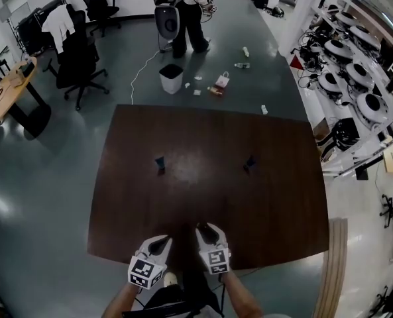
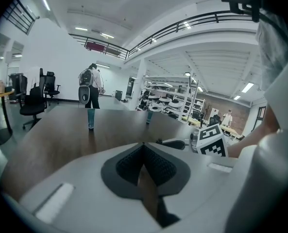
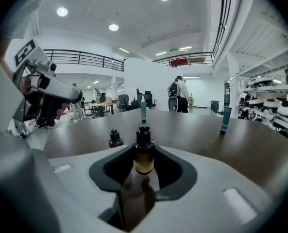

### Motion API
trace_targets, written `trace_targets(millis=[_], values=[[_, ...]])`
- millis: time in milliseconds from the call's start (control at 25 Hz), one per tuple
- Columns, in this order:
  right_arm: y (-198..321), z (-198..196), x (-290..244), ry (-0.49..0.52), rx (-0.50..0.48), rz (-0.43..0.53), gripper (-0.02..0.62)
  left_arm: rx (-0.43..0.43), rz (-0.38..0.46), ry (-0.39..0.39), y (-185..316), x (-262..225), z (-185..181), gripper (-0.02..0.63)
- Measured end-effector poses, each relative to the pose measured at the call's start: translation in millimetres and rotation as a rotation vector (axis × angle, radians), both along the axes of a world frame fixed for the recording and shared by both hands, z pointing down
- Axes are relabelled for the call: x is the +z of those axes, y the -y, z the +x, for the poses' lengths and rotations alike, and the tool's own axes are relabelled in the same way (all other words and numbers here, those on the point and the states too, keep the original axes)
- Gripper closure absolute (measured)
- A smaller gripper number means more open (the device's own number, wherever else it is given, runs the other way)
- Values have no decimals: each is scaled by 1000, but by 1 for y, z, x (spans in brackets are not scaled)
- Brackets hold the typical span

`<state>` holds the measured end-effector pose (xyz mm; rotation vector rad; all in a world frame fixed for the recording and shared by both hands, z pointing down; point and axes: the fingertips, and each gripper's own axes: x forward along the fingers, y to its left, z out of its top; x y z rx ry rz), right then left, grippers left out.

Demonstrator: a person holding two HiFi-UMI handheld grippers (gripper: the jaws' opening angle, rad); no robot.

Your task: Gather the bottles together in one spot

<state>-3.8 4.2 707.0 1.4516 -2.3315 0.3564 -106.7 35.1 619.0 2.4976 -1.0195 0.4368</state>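
Right gripper (image 3: 144,155) grips the amber bottle (image 3: 144,162) between its jaws; left gripper (image 2: 144,152) clenched.

Table (image 1: 276,197): left tall bottle (image 1: 160,163) and right tall bottle (image 1: 250,163) stand mid-table, well apart. Left gripper (image 1: 159,244) and right gripper (image 1: 207,231) side by side at near edge. Small bottle (image 3: 144,152) between right gripper's jaws; second small bottle (image 3: 115,139) just left of it. Bin (image 1: 171,78) on floor behind table.

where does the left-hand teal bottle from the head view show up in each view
Head view: teal bottle on the table, left of middle.
Left gripper view: teal bottle left of centre.
Right gripper view: teal bottle at centre, above the jaws.
Shared landmark: person with backpack, beyond the table.
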Motion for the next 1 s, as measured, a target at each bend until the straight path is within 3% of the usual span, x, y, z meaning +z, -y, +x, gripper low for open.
trace_targets(millis=[1000], values=[[-7, -11, 21, -20, -42, -26, 465, -35, -30, 12, -9, 9, -10, 606]])
